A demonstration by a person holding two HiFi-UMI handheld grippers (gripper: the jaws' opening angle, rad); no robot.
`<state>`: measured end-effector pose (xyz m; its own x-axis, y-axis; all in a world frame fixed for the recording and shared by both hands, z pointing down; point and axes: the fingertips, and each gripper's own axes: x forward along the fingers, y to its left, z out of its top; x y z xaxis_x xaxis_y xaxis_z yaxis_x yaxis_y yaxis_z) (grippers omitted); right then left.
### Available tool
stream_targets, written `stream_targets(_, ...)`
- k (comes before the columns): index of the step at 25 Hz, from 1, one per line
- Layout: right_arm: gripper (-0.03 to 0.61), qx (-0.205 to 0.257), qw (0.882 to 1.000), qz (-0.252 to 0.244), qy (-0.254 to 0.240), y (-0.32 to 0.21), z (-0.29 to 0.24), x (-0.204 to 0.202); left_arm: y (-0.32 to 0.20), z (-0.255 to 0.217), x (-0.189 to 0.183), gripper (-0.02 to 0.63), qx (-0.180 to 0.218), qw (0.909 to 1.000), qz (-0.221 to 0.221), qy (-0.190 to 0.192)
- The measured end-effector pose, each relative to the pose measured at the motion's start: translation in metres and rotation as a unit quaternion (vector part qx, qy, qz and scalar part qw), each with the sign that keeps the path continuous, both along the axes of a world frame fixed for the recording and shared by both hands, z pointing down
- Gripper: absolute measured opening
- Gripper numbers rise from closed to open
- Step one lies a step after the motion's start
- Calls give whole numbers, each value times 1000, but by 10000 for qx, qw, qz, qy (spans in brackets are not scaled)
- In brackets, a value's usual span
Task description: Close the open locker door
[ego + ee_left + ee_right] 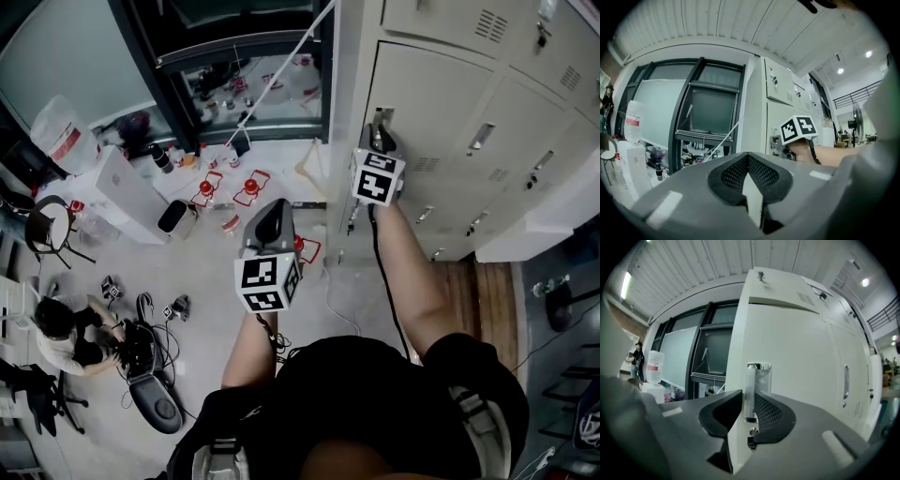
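Note:
The pale locker door (pixel 787 357) stands almost flush with the row of lockers (pixel 525 159). Its free edge, with a chrome handle (pixel 751 390), runs between the jaws of my right gripper (pixel 745 401). One pad lies on each face of the door, so the gripper is shut on it. In the head view that gripper (pixel 380 127) is held level against the door (pixel 441 103), at the locker's left end. My left gripper (pixel 272 214) hangs in the air left of the lockers. Its tips (pixel 749 157) meet with nothing between them. The right gripper's marker cube (pixel 799 129) shows in the left gripper view.
A dark-framed window (pixel 234 56) stands left of the lockers. Red-capped bottles (pixel 230 187), a white box (pixel 127 192) and cables lie on the floor below. A person (pixel 66 333) sits on the floor at far left, beside a vacuum-like machine (pixel 155 398).

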<state>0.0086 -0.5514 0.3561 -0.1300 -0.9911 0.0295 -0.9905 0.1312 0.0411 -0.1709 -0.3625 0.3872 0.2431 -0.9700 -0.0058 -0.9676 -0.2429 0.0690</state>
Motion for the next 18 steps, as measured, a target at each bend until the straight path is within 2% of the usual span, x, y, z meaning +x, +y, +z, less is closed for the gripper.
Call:
stream_targets(4,94,-406,9969,-239,-631,-19,18,9,-5,0,-3,0,-24,10000,-1,-22)
stream_targets(7,93,-493,9954,-316,-757,-26,22,12,-7,0,-3,0,-36,10000,-24,-16)
stream_targets(12,93,-287,9972,-430,-545,-22,19,10,-11,3,3,0,-94,10000,-32,9)
stream_targets(18,92,-99,9896,-1031,-999,18,-2,14,-13,2,30,0,-95,9999,67,-2)
